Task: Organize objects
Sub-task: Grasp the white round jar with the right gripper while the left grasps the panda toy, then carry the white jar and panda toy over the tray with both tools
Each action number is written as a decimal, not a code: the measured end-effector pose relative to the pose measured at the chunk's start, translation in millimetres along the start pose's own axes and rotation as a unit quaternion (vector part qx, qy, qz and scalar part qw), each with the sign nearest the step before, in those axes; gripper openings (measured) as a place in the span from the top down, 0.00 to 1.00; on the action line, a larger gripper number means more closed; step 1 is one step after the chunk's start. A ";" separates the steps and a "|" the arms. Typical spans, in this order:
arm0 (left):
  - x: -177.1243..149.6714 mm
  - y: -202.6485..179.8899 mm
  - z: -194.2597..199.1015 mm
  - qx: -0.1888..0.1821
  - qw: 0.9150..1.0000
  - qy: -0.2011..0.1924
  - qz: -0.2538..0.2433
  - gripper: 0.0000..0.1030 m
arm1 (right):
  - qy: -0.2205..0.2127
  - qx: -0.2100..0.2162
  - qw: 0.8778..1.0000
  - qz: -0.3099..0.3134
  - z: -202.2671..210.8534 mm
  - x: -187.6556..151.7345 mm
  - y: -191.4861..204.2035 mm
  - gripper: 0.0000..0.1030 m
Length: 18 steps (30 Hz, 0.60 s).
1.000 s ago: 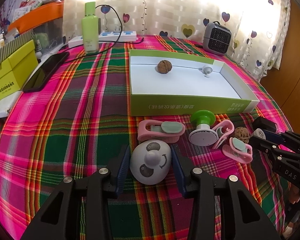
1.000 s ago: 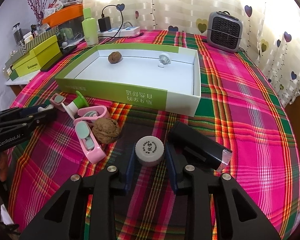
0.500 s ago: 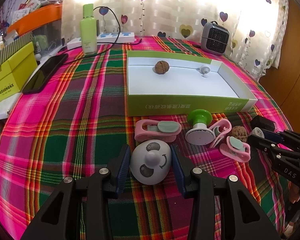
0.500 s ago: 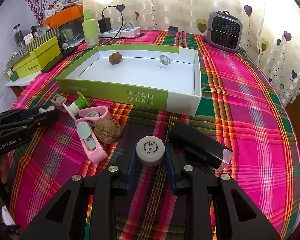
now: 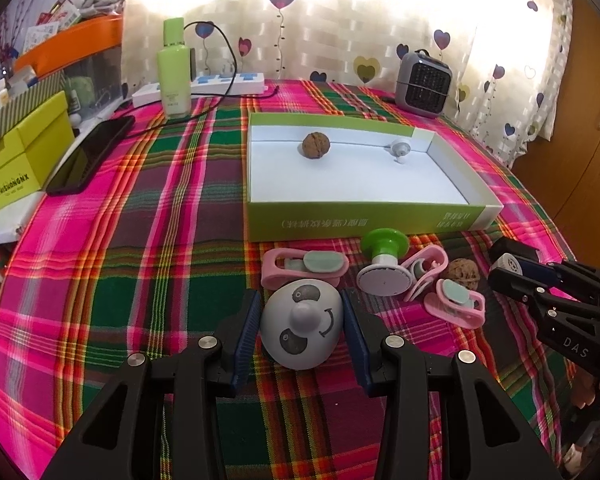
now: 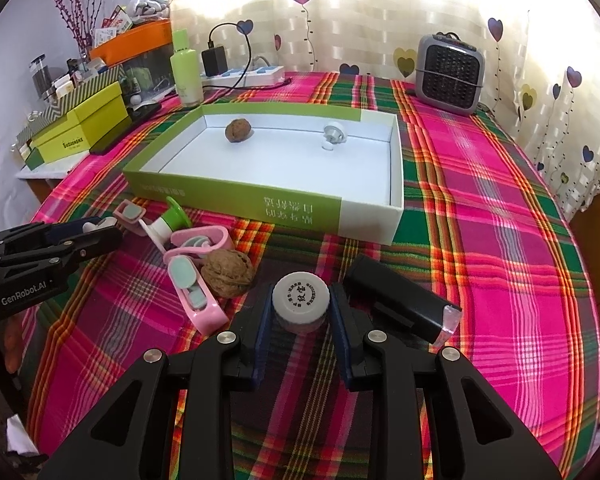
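In the left wrist view the left gripper clamps a grey panda-faced dome between its pads, the green box lying at one o'clock, while in the right wrist view the right gripper grips a small white-capped jar, the box at eleven o'clock.

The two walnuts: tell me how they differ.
The walnut in the box lies on the white floor of the green box; the walnut on the cloth lies outside it, on the plaid tablecloth. The boxed one lies clear of other things; the other lies against a pink clip. Both are brown and wrinkled.
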State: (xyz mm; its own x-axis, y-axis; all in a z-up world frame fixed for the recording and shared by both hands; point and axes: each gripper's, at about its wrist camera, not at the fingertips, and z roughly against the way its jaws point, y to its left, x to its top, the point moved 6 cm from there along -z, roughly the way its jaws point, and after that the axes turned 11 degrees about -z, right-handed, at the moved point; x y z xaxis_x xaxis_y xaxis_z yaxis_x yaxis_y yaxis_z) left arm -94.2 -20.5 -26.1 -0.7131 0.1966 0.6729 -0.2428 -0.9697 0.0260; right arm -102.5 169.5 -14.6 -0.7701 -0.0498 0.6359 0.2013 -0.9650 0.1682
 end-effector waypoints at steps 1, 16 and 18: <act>1.7 0.0 1.5 0.000 1.000 -0.002 0.001 0.62 | -0.002 0.001 1.000 0.000 1.3 1.4 0.8 0.72; 29.5 -7.9 7.9 -0.004 1.000 -0.021 -0.017 0.62 | -0.025 0.013 1.000 0.010 9.2 26.3 14.2 0.72; 32.9 -9.0 8.0 -0.005 1.000 -0.023 -0.020 0.62 | -0.025 0.015 1.000 0.011 7.9 29.2 16.0 0.72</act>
State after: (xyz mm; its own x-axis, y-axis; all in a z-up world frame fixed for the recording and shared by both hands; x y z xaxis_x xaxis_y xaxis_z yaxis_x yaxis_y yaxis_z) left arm -110.2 -6.5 1.7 -0.6719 0.2276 0.7048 -0.2773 -0.9597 0.0456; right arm -116.9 154.6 12.6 -0.7342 -0.0574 0.6765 0.2370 -0.9554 0.1762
